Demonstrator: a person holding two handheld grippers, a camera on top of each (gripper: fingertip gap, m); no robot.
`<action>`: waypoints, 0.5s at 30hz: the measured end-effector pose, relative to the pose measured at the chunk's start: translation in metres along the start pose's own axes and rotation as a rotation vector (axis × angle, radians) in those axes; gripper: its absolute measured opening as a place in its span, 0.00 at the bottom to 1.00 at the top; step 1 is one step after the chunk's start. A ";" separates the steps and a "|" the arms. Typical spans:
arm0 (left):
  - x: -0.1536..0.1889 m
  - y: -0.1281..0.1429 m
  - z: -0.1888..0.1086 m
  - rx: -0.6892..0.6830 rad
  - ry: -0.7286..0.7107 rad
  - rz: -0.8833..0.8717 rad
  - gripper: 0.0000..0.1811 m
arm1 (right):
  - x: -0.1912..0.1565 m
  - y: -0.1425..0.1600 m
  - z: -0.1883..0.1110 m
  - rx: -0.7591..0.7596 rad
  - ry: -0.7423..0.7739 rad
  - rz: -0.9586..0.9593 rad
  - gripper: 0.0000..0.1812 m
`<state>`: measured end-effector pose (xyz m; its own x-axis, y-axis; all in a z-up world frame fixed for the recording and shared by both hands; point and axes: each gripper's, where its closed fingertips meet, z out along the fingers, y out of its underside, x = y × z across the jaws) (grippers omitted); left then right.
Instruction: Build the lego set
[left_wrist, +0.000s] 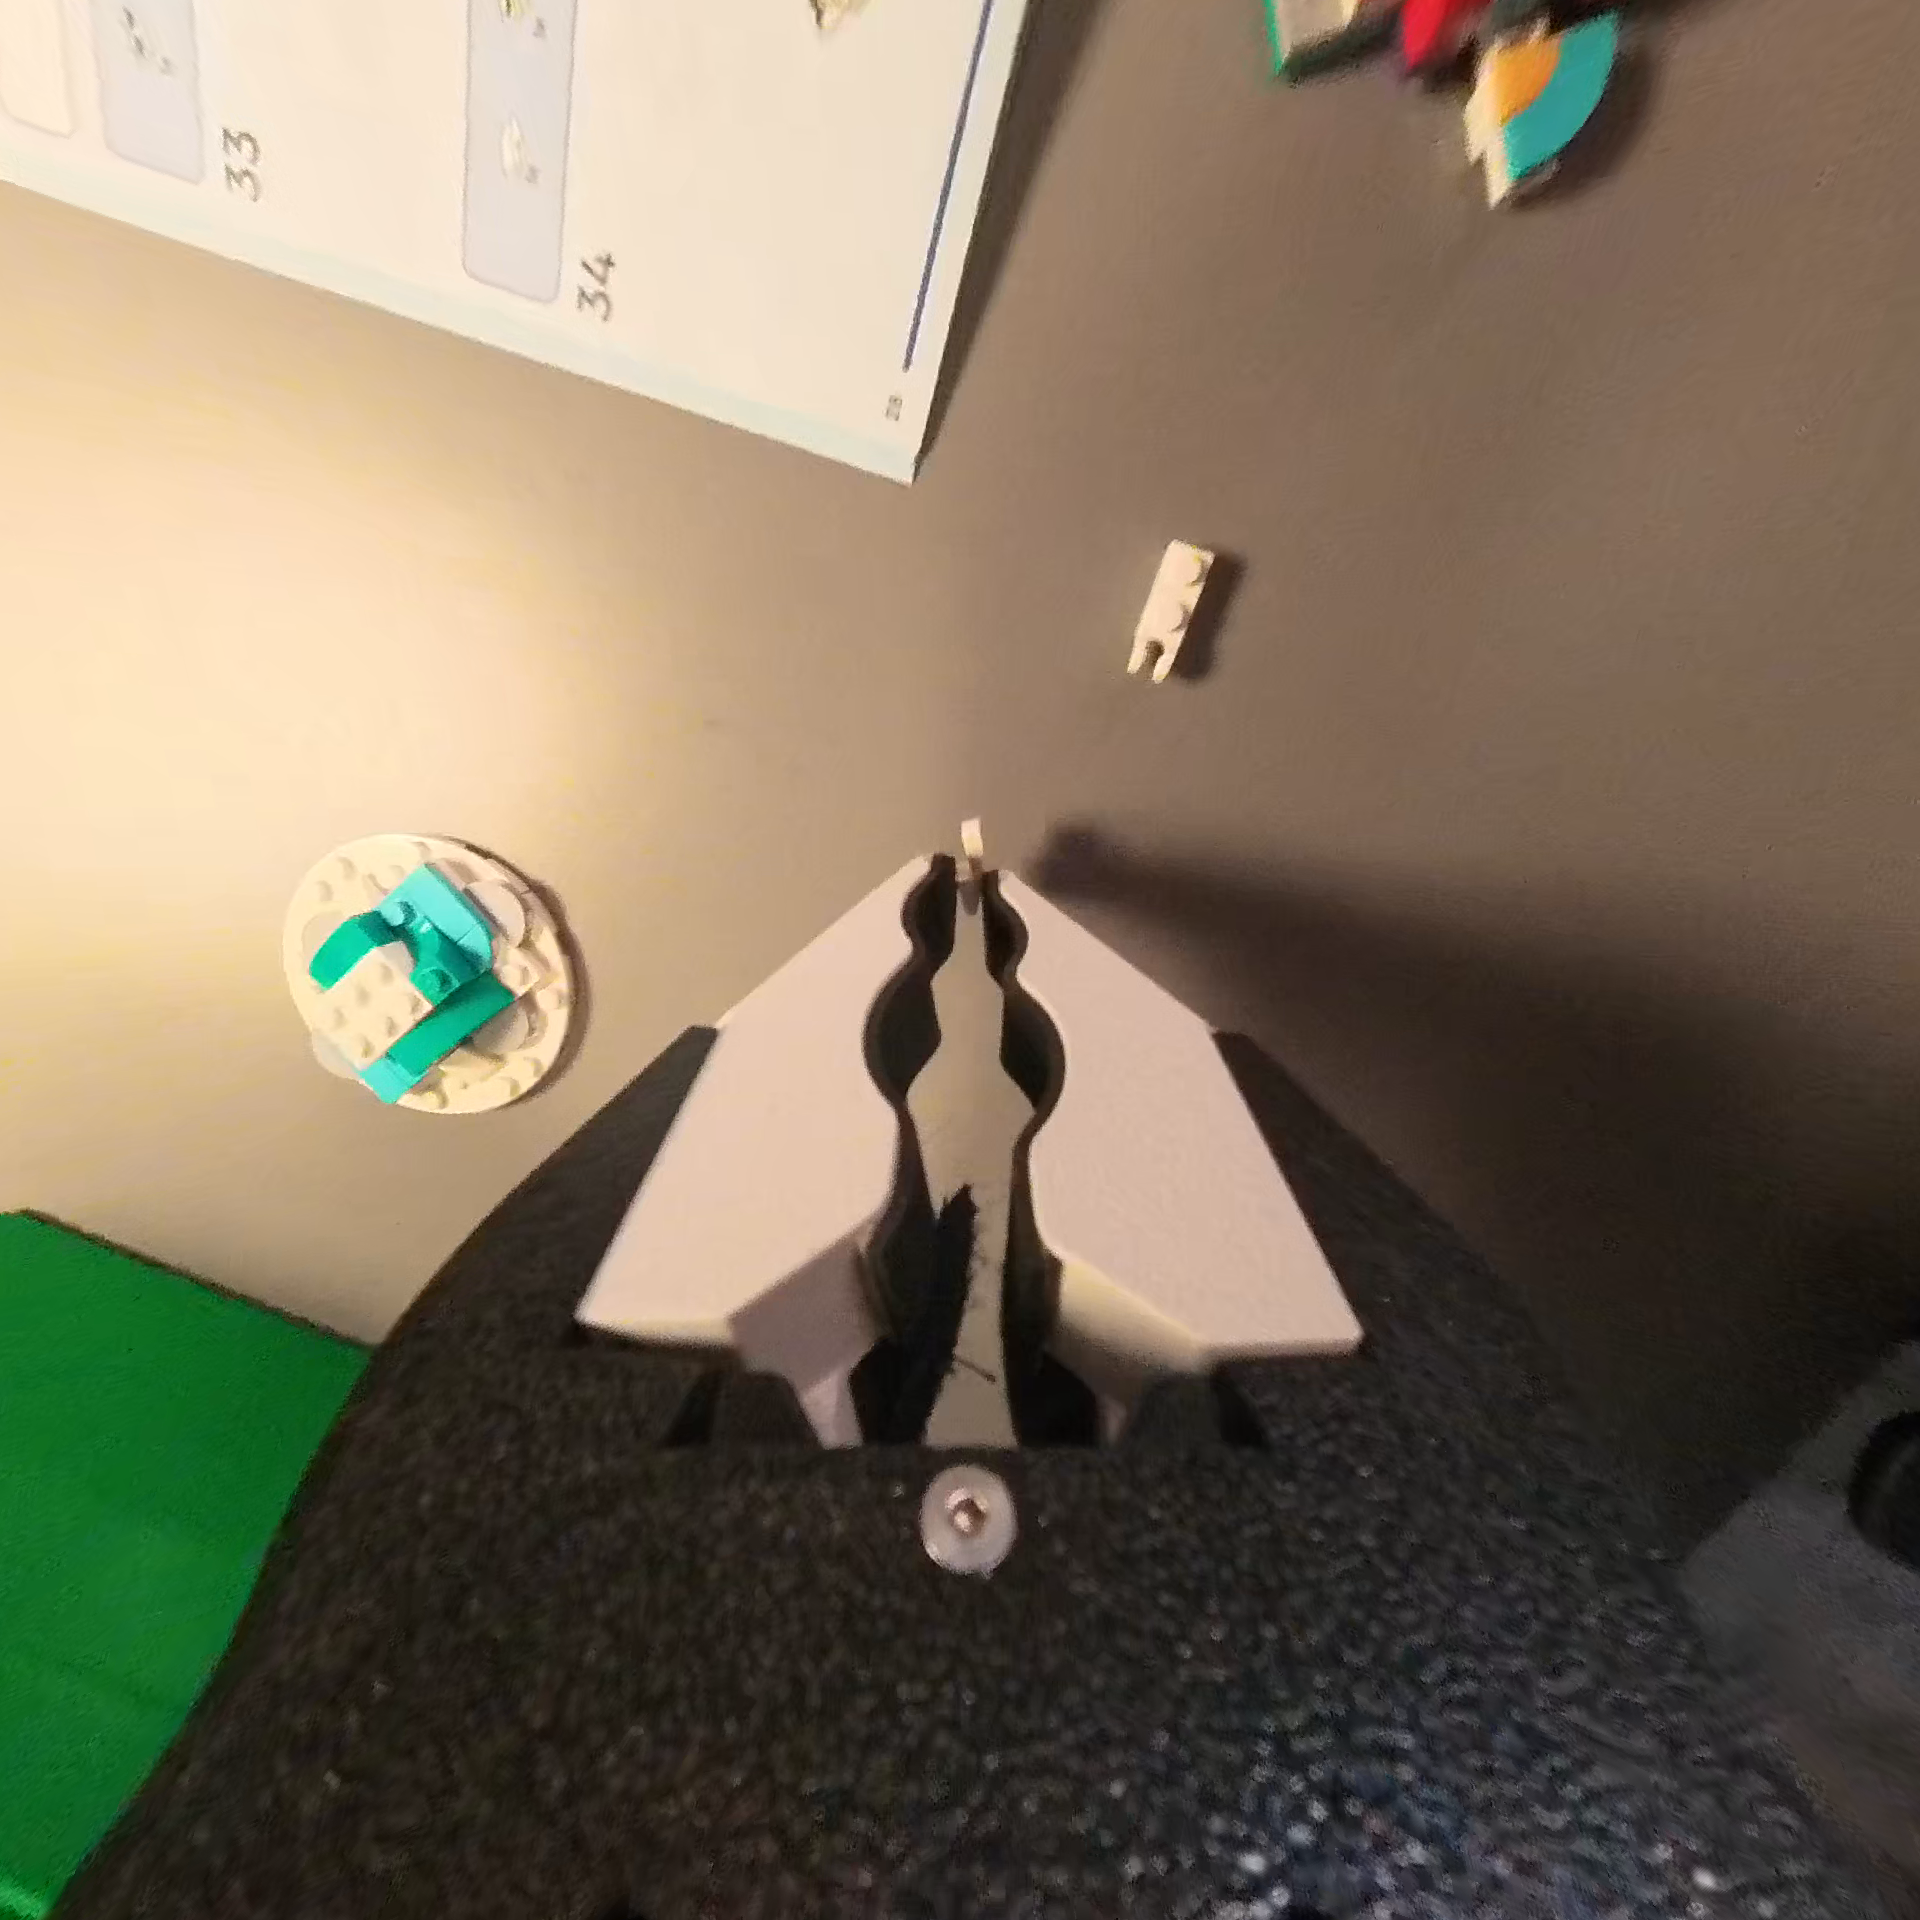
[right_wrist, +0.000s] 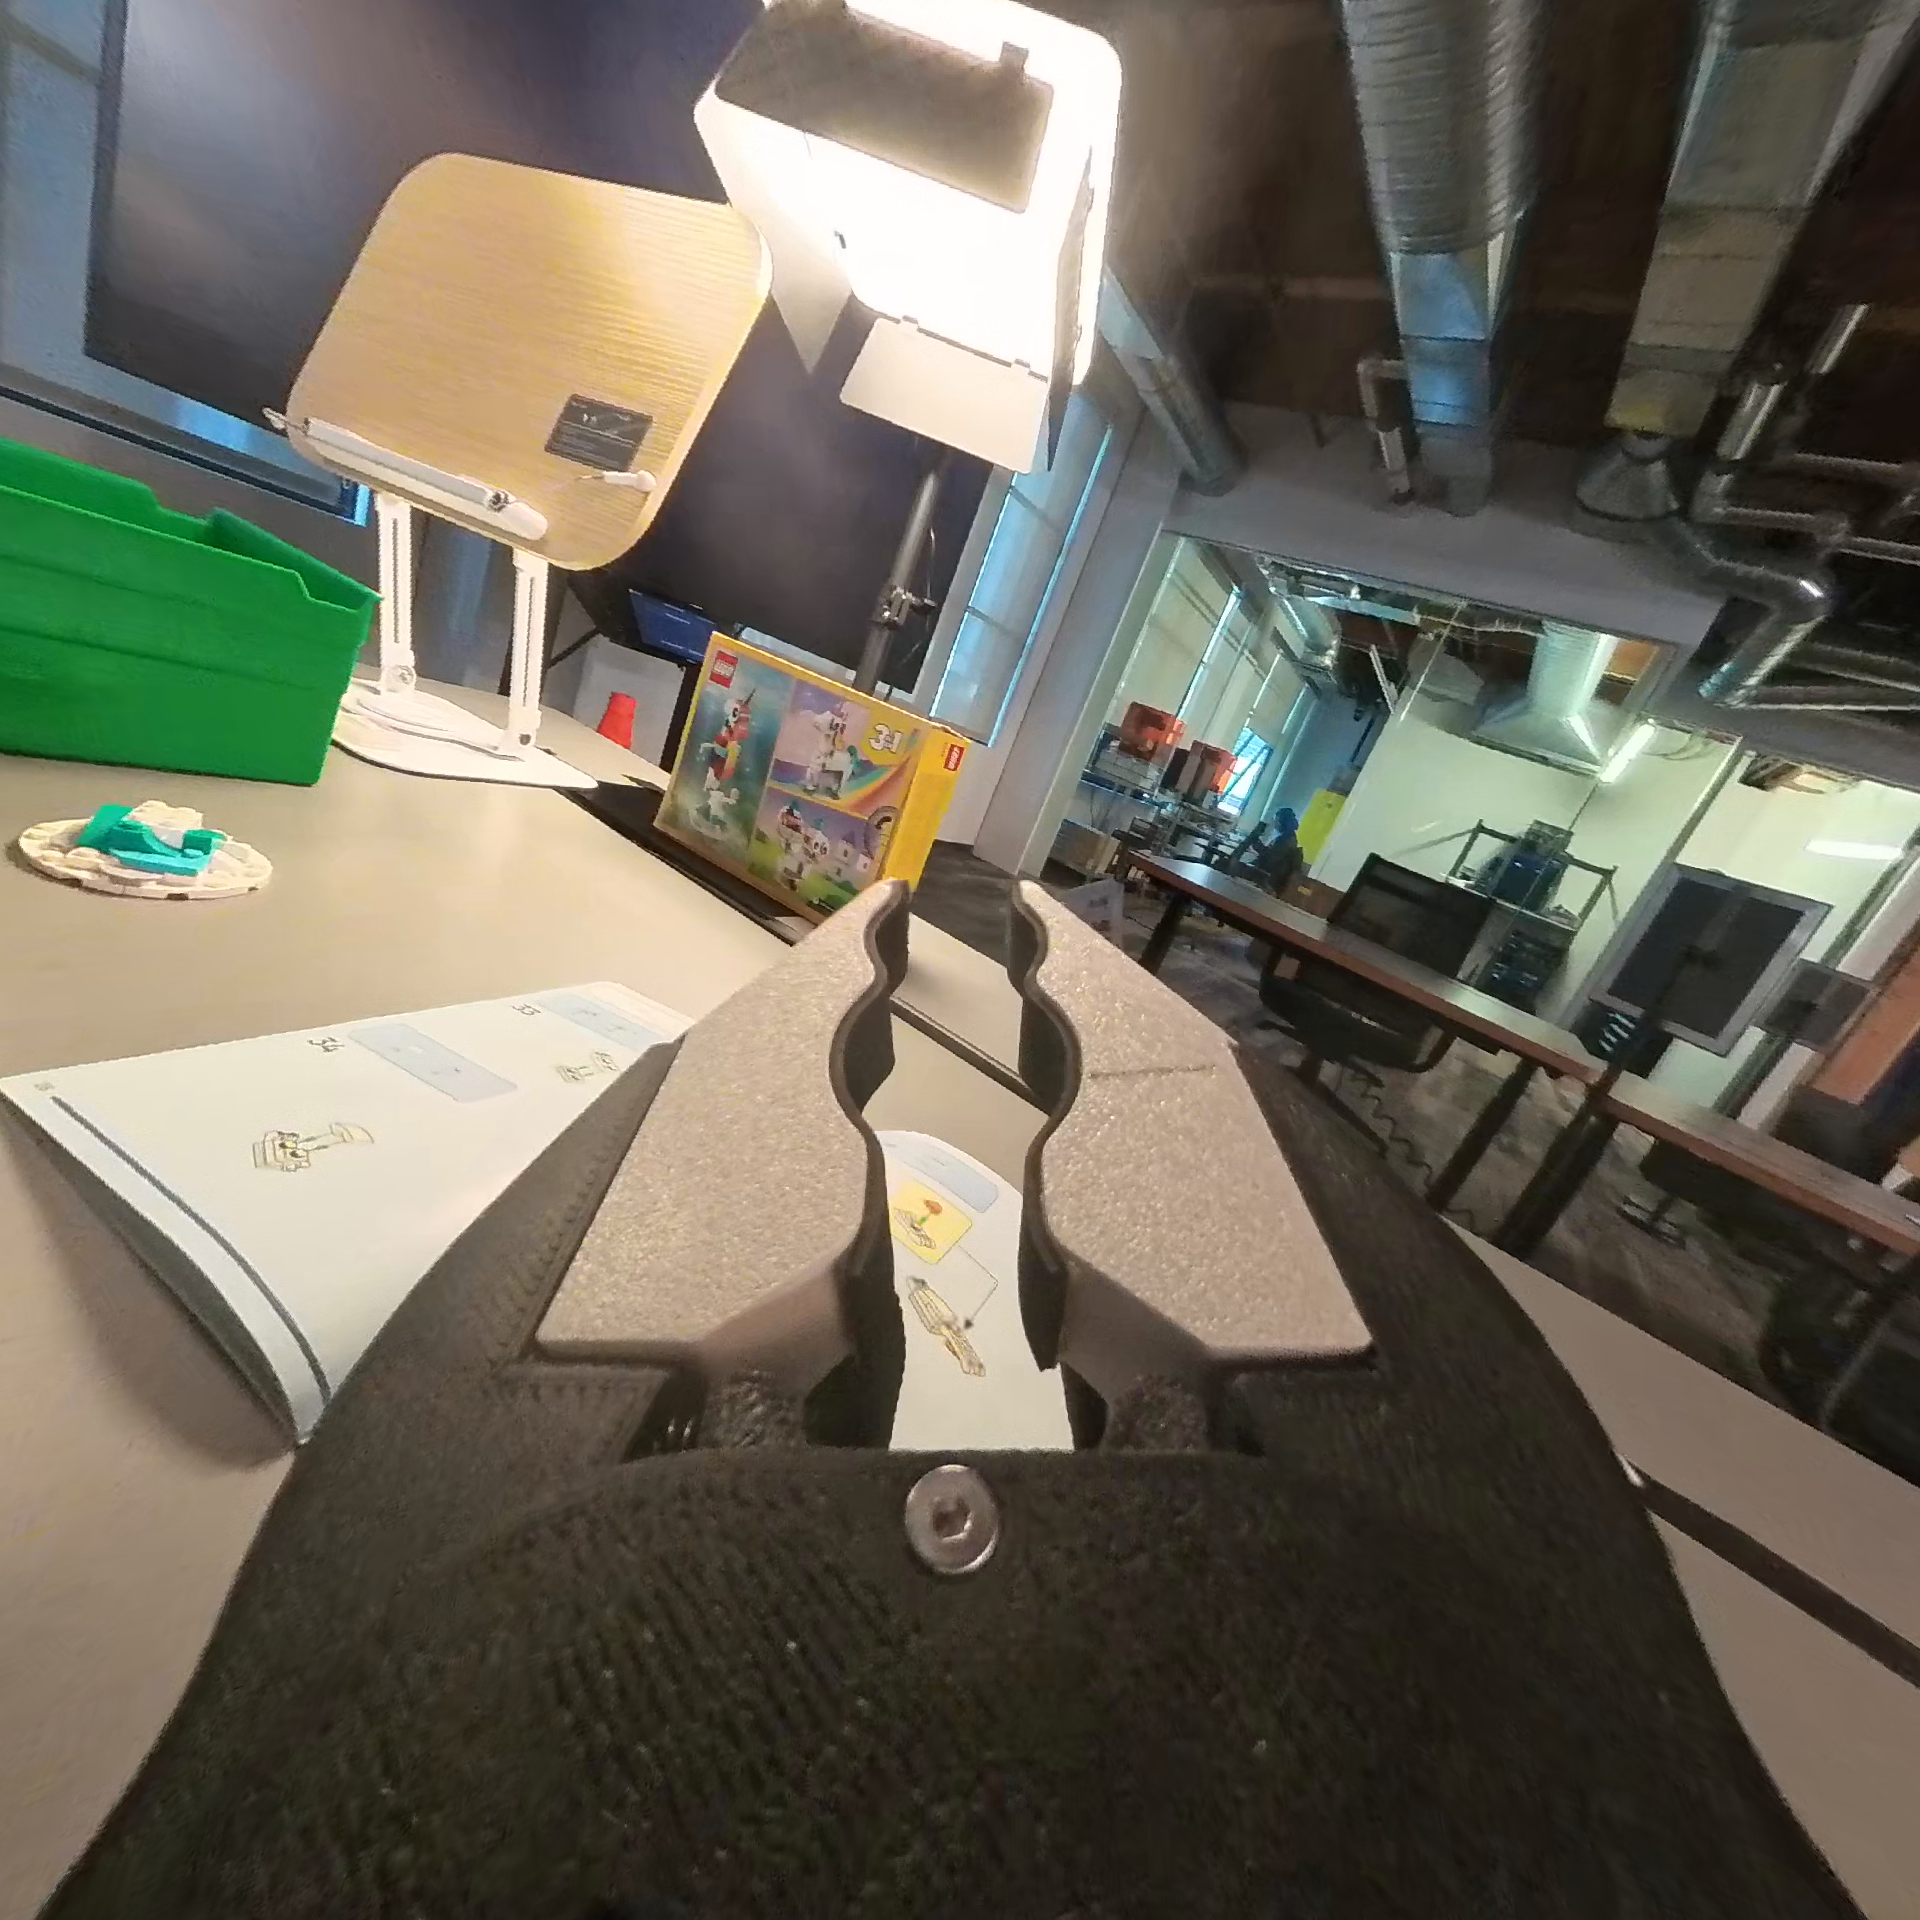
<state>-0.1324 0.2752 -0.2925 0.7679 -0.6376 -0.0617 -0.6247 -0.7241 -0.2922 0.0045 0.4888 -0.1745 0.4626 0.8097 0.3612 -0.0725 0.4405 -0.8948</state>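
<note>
My left gripper (left_wrist: 968, 878) is shut on a small white lego piece (left_wrist: 971, 844) and holds it above the grey table. The partial build, a round white plate with teal pieces (left_wrist: 434, 974), lies to its left; it also shows in the right wrist view (right_wrist: 145, 847) at the far left. A loose white clip plate (left_wrist: 1174, 611) lies on the table beyond the left gripper. The open instruction booklet (left_wrist: 582, 187) lies at the top left, and in the right wrist view (right_wrist: 312, 1153) under my right gripper (right_wrist: 956, 914), which is open, empty and raised.
A green bin (right_wrist: 156, 644) stands at the left, its corner showing in the left wrist view (left_wrist: 125, 1507). Several coloured loose pieces (left_wrist: 1496, 73) lie at the top right. A wooden book stand (right_wrist: 520, 374), a lamp (right_wrist: 914, 197) and the yellow lego box (right_wrist: 810, 790) stand behind. To the loose white clip plate (left_wrist: 1174, 611): left tips about 6 centimeters, right tips about 25 centimeters.
</note>
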 end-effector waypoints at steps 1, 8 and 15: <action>0.000 0.002 0.002 -0.016 -0.010 0.013 0.02 | -0.001 0.000 0.000 0.001 -0.004 -0.001 0.09; 0.005 0.010 0.007 -0.043 0.021 0.023 0.02 | -0.003 0.000 0.002 0.004 -0.016 -0.002 0.09; 0.003 0.013 0.008 -0.053 0.012 0.024 0.05 | -0.003 0.001 0.002 0.001 -0.016 -0.004 0.09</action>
<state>-0.1370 0.2664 -0.3044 0.7512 -0.6577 -0.0562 -0.6496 -0.7215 -0.2395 0.0011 0.4876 -0.1756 0.4486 0.8141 0.3687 -0.0712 0.4438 -0.8933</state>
